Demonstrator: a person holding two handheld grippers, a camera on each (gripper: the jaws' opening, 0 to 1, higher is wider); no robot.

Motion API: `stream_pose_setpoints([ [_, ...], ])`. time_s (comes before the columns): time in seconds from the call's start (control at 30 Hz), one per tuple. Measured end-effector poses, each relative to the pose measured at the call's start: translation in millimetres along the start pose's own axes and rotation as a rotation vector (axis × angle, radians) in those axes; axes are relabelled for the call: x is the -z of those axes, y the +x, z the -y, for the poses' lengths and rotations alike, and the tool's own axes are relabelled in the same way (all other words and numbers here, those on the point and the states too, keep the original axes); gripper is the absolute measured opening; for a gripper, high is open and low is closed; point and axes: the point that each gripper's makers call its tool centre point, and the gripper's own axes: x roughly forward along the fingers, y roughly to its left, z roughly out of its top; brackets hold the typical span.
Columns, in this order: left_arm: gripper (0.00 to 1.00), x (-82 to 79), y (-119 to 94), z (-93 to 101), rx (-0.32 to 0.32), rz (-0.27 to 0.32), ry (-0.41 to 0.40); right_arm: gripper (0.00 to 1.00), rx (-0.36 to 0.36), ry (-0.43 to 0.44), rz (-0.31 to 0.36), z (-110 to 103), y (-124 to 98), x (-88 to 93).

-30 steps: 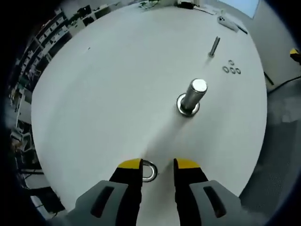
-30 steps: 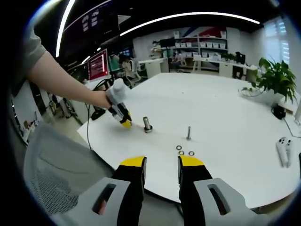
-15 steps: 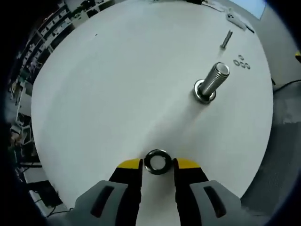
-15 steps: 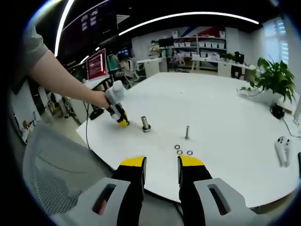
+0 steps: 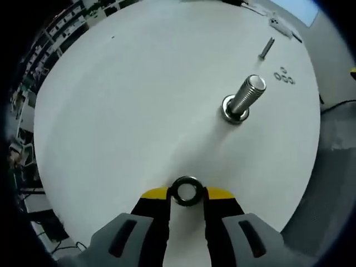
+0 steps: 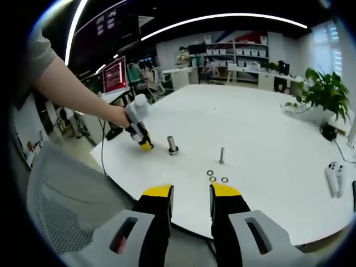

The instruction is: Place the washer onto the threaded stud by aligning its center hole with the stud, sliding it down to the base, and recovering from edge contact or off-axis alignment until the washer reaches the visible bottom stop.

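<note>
In the left gripper view my left gripper (image 5: 187, 193) is shut on a dark steel washer (image 5: 186, 191), held flat-on between the yellow fingertips above the white table (image 5: 128, 100). The thick threaded stud (image 5: 243, 98) stands on its round base up and to the right of the washer, well apart from it. In the right gripper view my right gripper (image 6: 191, 192) stands open and empty off the table's near edge. That view also shows the left gripper (image 6: 142, 140) held in a person's hand, just left of the stud (image 6: 173, 146).
A thinner bolt (image 5: 266, 48) stands farther back, with three small washers (image 5: 283, 77) lying beside it; both also appear as the bolt (image 6: 222, 156) and washers (image 6: 216, 178). A white game controller (image 6: 334, 178) and a potted plant (image 6: 325, 92) sit at the right. A mesh chair (image 6: 61, 206) is at lower left.
The left gripper took hold of the washer from the table and lifted it; its jaws closed a little more on it. The right gripper has stayed put.
</note>
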Motion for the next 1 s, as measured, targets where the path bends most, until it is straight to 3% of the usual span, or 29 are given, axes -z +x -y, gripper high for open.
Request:
stream_pose_setpoints([
  [0.17, 0.21, 1.8, -0.1, 6.9, -0.002, -0.018, 0.031, 0.28, -0.001, 0.001, 0.004, -0.1, -0.2, -0.4],
  [0.3, 0.21, 3.1, -0.8, 6.3, -0.01, -0.02, -0.011, 0.28, -0.005, -0.001, 0.001, -1.0, -0.1, 0.1],
  [0.67, 0.23, 3.5, 0.8, 6.0, -0.009, -0.075, -0.009, 0.28, -0.009, -0.002, 0.009, -1.6, -0.8, -1.1],
  [0.77, 0.22, 4.4, -0.2, 4.9, -0.009, -0.07, -0.017, 0.28, -0.011, -0.004, 0.01, -2.2, -0.8, -1.1],
  [0.87, 0.21, 4.0, 0.1, 3.7, -0.02, -0.043, -0.088, 0.28, -0.013, -0.005, 0.006, -2.8, -0.8, 0.0],
  [1.0, 0.2, 4.2, -0.6, 5.7, -0.031, -0.043, -0.084, 0.28, -0.017, -0.012, 0.003, -3.6, -0.2, 0.0],
])
